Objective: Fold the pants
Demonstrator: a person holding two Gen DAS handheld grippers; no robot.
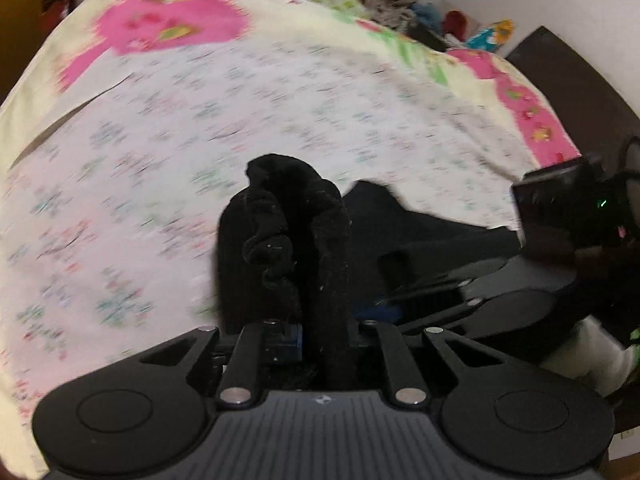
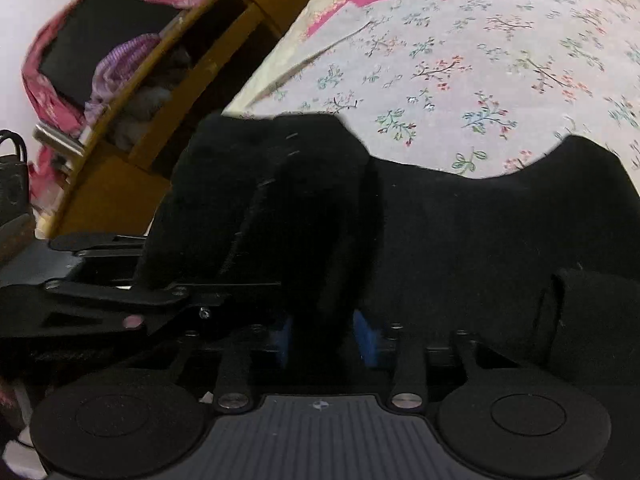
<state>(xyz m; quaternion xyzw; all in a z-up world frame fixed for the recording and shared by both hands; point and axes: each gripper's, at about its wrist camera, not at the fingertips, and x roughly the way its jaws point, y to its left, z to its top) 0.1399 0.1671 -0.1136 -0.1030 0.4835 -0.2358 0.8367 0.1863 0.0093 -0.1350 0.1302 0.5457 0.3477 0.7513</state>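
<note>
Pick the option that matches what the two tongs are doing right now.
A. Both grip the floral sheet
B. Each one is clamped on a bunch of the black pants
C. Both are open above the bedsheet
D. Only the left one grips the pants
B: the left tongs pinch a bunched fold of the black pants, and the right tongs are closed on the same fabric above the floral sheet.

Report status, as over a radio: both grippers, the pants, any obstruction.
Left gripper shut on black pants. Right gripper shut on same pants, close beside left. Pants bunched over floral sheet. Nothing in the way.
</note>
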